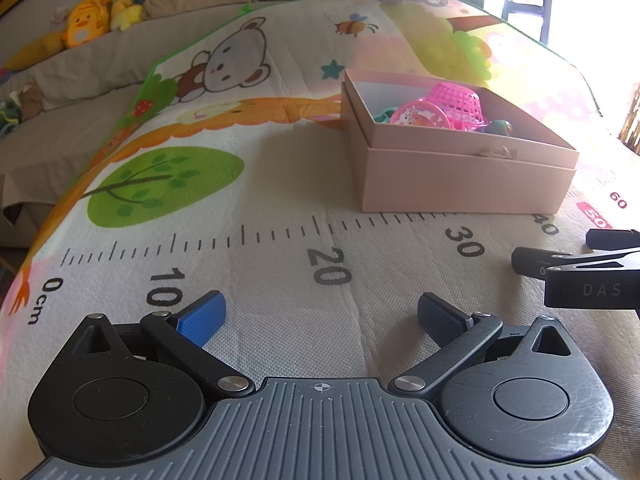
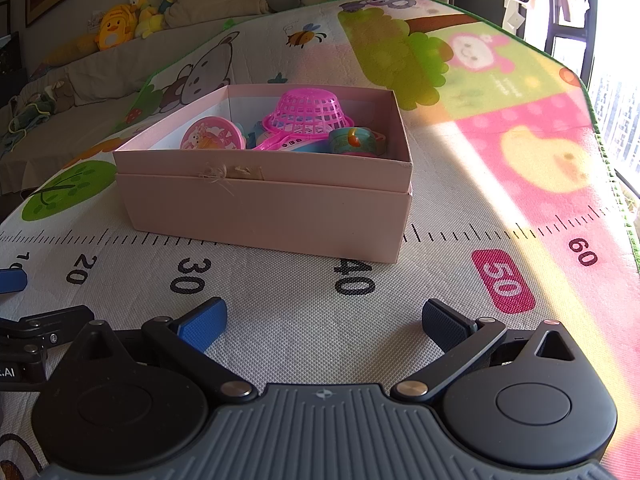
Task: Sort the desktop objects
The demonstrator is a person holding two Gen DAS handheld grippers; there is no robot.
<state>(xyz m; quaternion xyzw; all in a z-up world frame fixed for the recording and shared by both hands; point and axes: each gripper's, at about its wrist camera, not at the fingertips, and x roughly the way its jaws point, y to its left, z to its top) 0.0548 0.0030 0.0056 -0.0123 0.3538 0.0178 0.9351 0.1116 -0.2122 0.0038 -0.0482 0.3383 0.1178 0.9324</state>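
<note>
A pink cardboard box [image 2: 272,208] [image 1: 460,176] stands on the printed play mat. Inside it lie a pink plastic basket [image 2: 308,114] [image 1: 456,102], a round pink toy lid [image 2: 212,138] [image 1: 420,117], and a teal roll [image 2: 354,140]. My right gripper [image 2: 323,320] rests low on the mat in front of the box, open, nothing between its fingers. My left gripper [image 1: 320,316] sits to the left near the 20 mark, also open and empty. In the left wrist view the right gripper's side [image 1: 576,272] shows at the right edge.
The mat [image 2: 280,312] carries a printed ruler from 0 to 60 cm along its front. A sofa with plush toys [image 1: 86,20] [image 2: 116,26] runs behind the mat on the left. Bright window light falls across the mat's right side [image 2: 560,152].
</note>
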